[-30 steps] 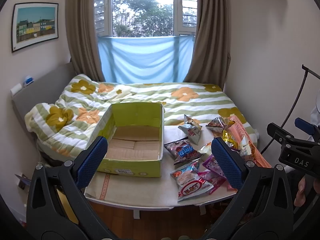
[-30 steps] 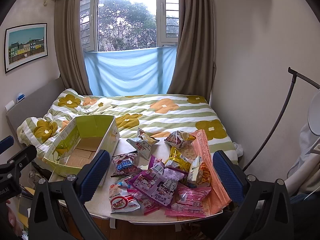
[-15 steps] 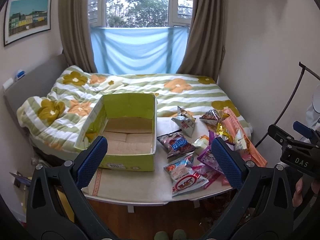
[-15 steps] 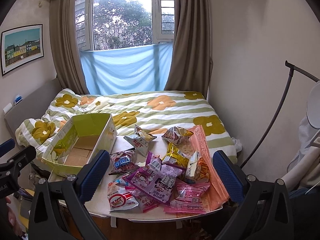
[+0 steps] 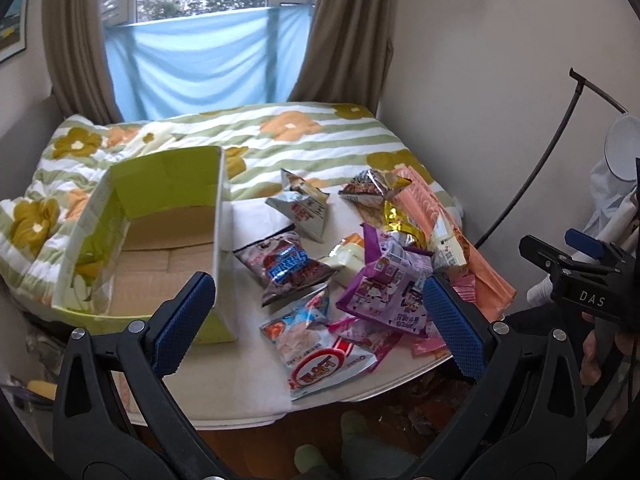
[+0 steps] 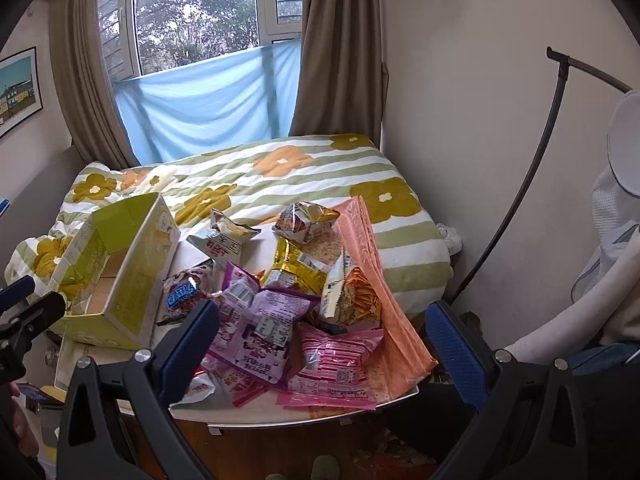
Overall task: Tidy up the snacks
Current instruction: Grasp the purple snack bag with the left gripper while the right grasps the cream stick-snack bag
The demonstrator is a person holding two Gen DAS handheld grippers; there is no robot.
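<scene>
None of the snack packets has gone into the green cardboard box (image 5: 160, 216) yet; its bottom shows bare, so all the sorting is left. Your left gripper (image 5: 316, 320) and right gripper (image 6: 320, 344) both hang spread wide with nothing between the pads. The box sits at the table's (image 5: 240, 392) left edge, its long axis running from the near edge toward the bed (image 6: 304, 176), mouth up. The packets lie heaped on the right half; the red-and-white packet (image 5: 320, 352) lies nearest the front edge, pointing roughly at you.
</scene>
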